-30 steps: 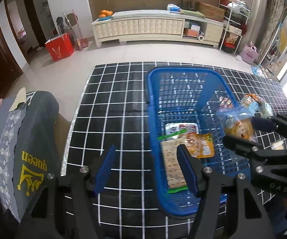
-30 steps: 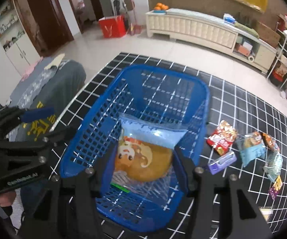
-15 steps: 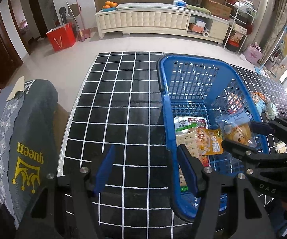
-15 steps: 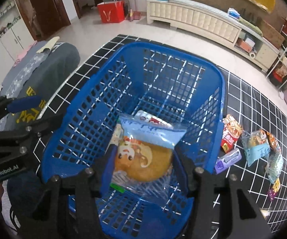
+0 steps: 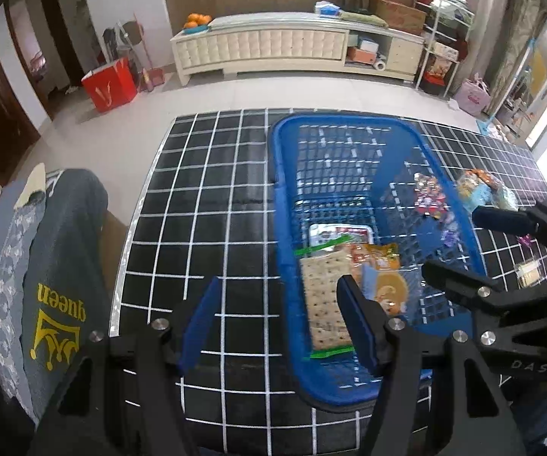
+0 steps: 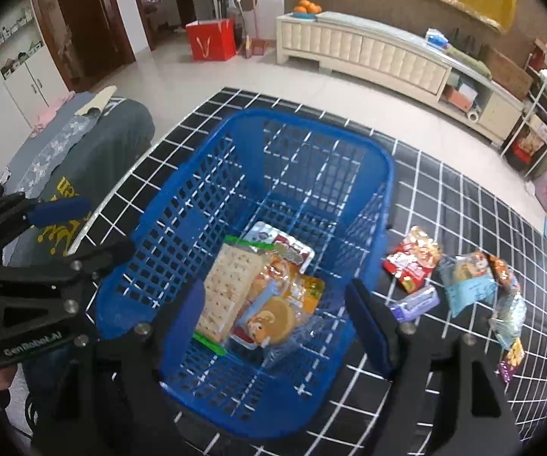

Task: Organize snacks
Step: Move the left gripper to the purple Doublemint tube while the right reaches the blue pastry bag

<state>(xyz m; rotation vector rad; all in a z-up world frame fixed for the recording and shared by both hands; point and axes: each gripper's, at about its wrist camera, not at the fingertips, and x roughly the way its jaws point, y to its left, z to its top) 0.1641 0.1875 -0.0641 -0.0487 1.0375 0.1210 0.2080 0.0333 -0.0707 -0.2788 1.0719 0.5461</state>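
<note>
Right gripper [image 6: 277, 315]: jaws just spread wide, empty, above the blue basket [image 6: 383, 174]; cartoon bun packet [image 6: 273, 319] lies loose atop the cracker pack [image 6: 224, 296].
Left gripper [image 5: 277, 315]: half open, empty, straddling the basket's left rim.
Right view only: loose snacks [image 6: 459, 281] at right on the grid mat [image 6: 444, 197].
Room: bare mat left of basket.

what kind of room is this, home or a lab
Most likely a home living room: a long cream TV-style cabinet with a bowl of oranges on it, a cluttered wire shelf, and a blue basket of snacks on a gridded black table.
</note>
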